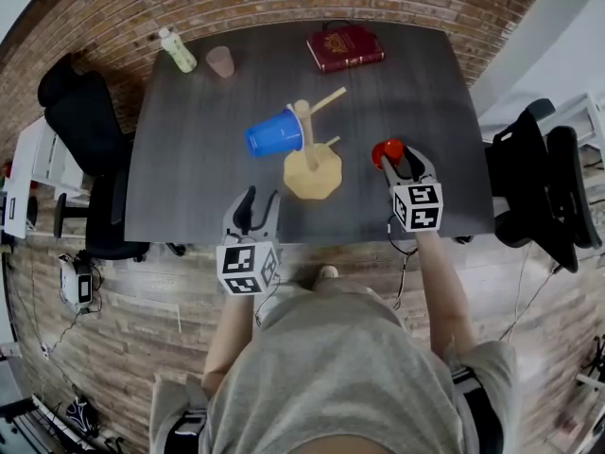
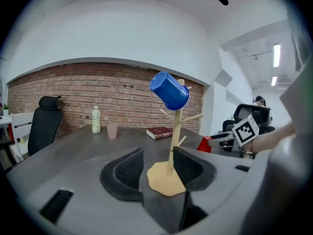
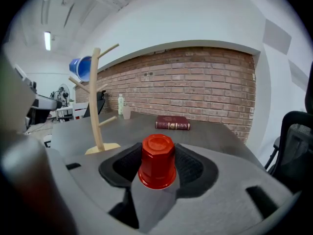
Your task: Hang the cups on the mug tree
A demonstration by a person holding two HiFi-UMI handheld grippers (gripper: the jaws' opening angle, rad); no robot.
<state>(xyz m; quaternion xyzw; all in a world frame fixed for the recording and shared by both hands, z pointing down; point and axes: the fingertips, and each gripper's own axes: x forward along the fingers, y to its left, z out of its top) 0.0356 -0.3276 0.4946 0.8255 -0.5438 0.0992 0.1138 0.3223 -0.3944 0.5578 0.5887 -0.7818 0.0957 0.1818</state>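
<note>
The wooden mug tree (image 1: 311,155) stands mid-table on its pale base, and a blue cup (image 1: 274,132) hangs tilted on a left-side peg. My right gripper (image 1: 401,165) is just right of the tree, shut on a red cup (image 1: 388,150). In the right gripper view the red cup (image 3: 157,156) sits upside down between the pads, with the tree (image 3: 96,102) off to the left. My left gripper (image 1: 259,208) hovers near the table's front edge, open and empty. Through its jaws I see the tree (image 2: 173,146) and the blue cup (image 2: 169,90) ahead.
At the back of the dark table (image 1: 189,178) lie a red book (image 1: 345,47), a pale bottle (image 1: 177,49) and a pink cup (image 1: 220,61). Black office chairs stand left (image 1: 85,121) and right (image 1: 544,183) of the table. A brick wall runs behind.
</note>
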